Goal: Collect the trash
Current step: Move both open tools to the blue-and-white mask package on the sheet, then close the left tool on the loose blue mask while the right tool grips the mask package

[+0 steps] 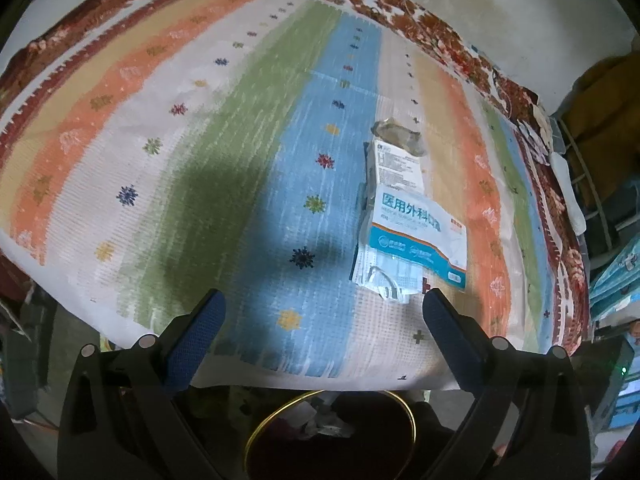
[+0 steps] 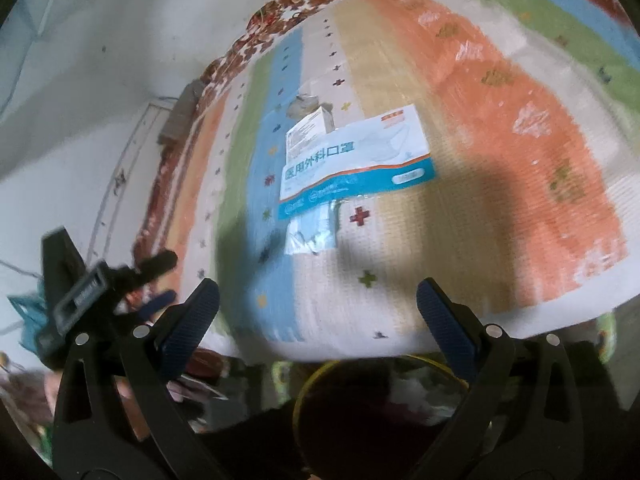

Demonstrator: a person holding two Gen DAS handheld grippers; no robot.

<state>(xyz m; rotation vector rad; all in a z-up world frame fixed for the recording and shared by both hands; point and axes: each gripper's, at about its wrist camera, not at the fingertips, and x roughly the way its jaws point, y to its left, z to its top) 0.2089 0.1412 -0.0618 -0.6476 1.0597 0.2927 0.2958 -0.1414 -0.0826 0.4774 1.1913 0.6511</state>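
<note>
A white and blue face-mask packet (image 1: pixel 416 236) lies on the striped mat (image 1: pixel 224 128), with pale blue masks (image 1: pixel 384 276) sticking out of its near end. Behind it are a small white printed box (image 1: pixel 398 164) and a crumpled grey wrapper (image 1: pixel 400 136). My left gripper (image 1: pixel 323 304) hovers open and empty over the mat's near edge, the packet just beyond its right finger. In the right wrist view the packet (image 2: pixel 356 164), box (image 2: pixel 310 132) and wrapper (image 2: pixel 306 102) lie ahead of my right gripper (image 2: pixel 318 292), which is open and empty. The left gripper (image 2: pixel 164 278) shows at the left there.
Below the mat's near edge stands a dark bin with a gold rim (image 1: pixel 280 410) holding pale scraps; its rim (image 2: pixel 308 380) shows in the right wrist view too. A red floral cover (image 1: pixel 440 36) borders the mat. Shelving and clutter (image 1: pixel 592 184) stand at the right.
</note>
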